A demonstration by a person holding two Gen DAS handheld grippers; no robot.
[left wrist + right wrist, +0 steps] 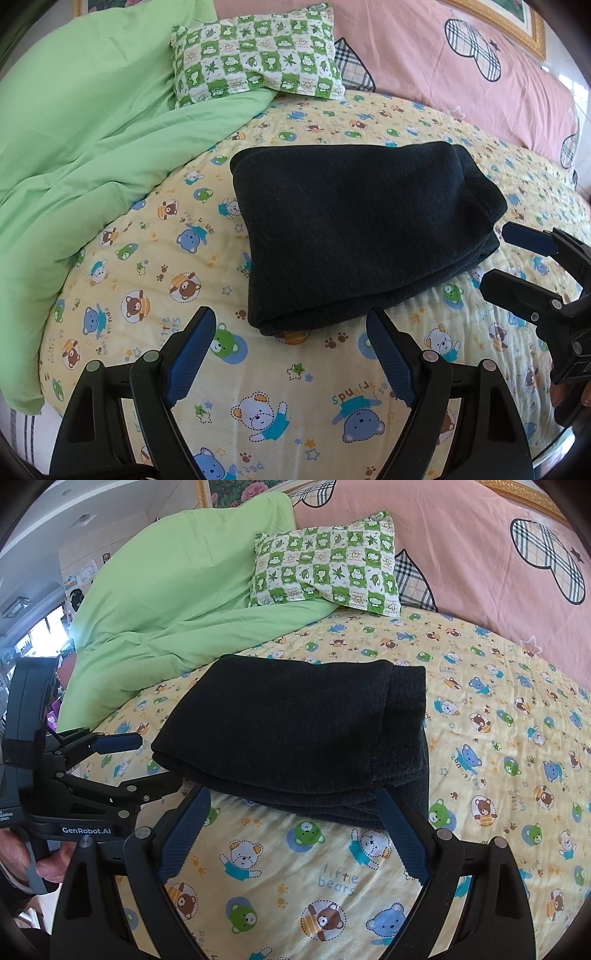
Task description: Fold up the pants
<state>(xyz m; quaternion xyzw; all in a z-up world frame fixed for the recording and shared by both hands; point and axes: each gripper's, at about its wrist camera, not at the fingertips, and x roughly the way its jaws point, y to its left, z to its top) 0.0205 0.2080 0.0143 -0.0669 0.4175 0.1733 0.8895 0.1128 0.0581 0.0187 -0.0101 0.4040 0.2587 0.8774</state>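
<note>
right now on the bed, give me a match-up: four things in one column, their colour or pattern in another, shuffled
Things:
1. pants
2. quilt
3. small pillow
4. bed sheet

Colours:
A. yellow with cartoon bears
B. plain light green
C. dark, near black
D. green and white checks

Pairs: 1-C, 2-B, 3-D, 4-A

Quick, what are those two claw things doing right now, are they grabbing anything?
Left gripper: open, holding nothing, just short of the folded pants.
Right gripper: open, holding nothing.
</note>
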